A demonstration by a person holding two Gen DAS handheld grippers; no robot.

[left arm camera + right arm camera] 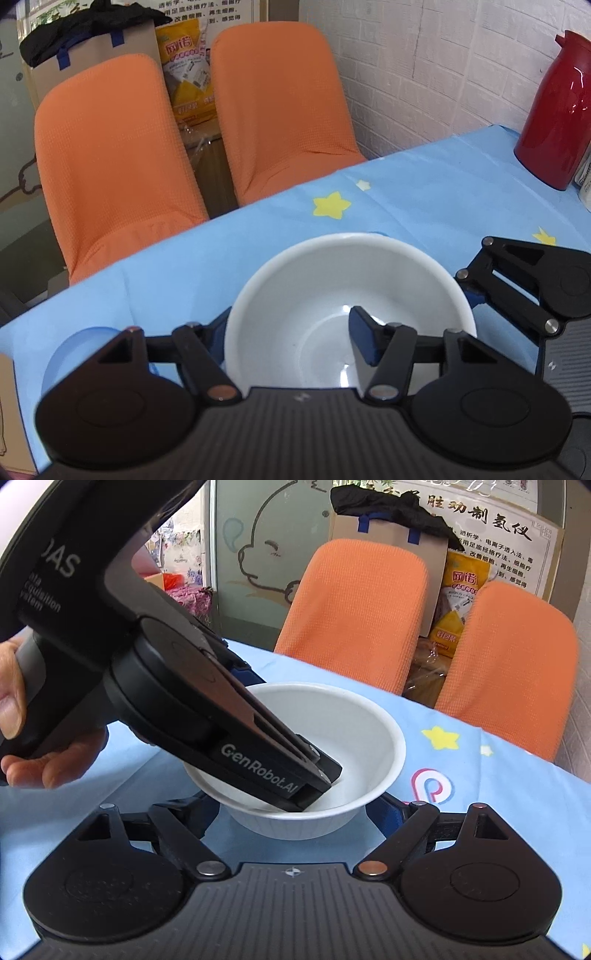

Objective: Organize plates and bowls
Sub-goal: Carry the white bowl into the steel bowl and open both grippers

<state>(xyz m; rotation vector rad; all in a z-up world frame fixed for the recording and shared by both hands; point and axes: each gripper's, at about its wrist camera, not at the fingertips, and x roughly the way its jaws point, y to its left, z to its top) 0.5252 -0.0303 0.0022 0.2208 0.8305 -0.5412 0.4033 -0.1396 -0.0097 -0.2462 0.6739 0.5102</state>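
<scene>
the white bowl (349, 310) sits on the blue star-printed tablecloth (424, 184), right in front of both tools. the left gripper (291, 339) straddles the bowl's near wall: one blue pad is inside the bowl, the other is outside against the wall, so it seems to be pinching the rim, though how firm the grip is cannot be told. in the right wrist view the same gripper reaches down into the bowl from the left, held by a bare hand (40, 738).

the right gripper (291, 812) is spread wide just short of the bowl, a finger to either side of its base, touching nothing that shows.

to the left of the left gripper, partly hidden behind its body, a pale blue round dish (74, 354) lies on the cloth; its shape is unclear. a red jug (554, 110) stands far ahead to the right, and two orange chairs (110, 155) stand beyond the table's edge.

the sorting looks barely begun: no stack shows, and the bowl is gripped but not yet placed anywhere. it still has to be carried to its spot, perhaps with the blue dish.
</scene>
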